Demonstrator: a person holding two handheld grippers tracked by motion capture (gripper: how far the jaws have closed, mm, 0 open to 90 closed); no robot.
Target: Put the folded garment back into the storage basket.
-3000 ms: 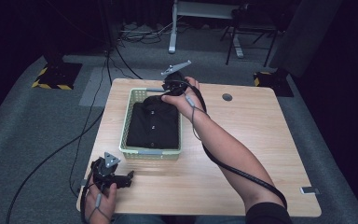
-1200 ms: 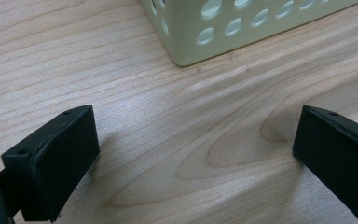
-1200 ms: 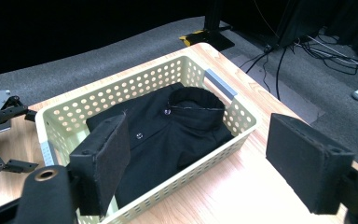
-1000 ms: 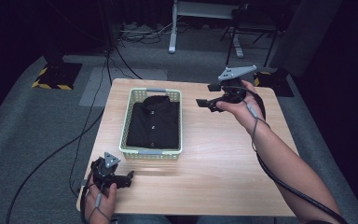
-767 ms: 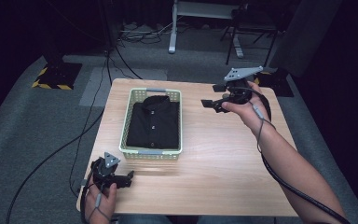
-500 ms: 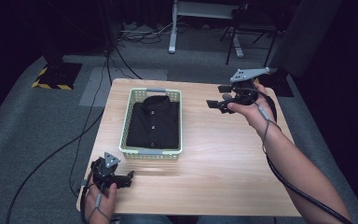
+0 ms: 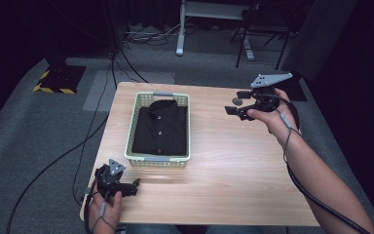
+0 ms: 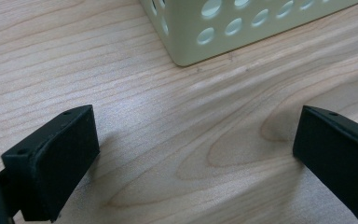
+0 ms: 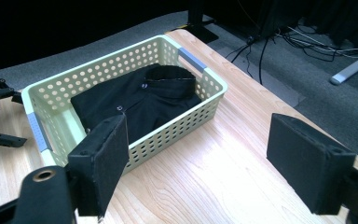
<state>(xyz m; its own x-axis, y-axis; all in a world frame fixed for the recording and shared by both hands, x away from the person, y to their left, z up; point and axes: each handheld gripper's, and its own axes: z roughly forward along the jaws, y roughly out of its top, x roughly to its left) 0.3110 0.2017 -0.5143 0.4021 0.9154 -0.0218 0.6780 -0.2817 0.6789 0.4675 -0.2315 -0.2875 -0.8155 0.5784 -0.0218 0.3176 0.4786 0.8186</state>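
Note:
A pale green perforated basket stands on the left half of the wooden table, and a folded black shirt lies inside it, collar toward the far end. My right gripper hovers open above the far right of the table, jaws pointing left toward the basket, nothing between them. In the right gripper view the basket and shirt lie ahead of the open right gripper. My left gripper rests open at the table's near left corner. In the left gripper view it faces a basket corner.
A small dark round disc sits on the table just under the right gripper's jaws. Cables trail over the grey floor at the left. A metal stand and chair legs are beyond the table's far edge.
My right gripper has drifted to the right, farther from the basket, jaws still apart. The left gripper, the basket and the shirt have stayed put.

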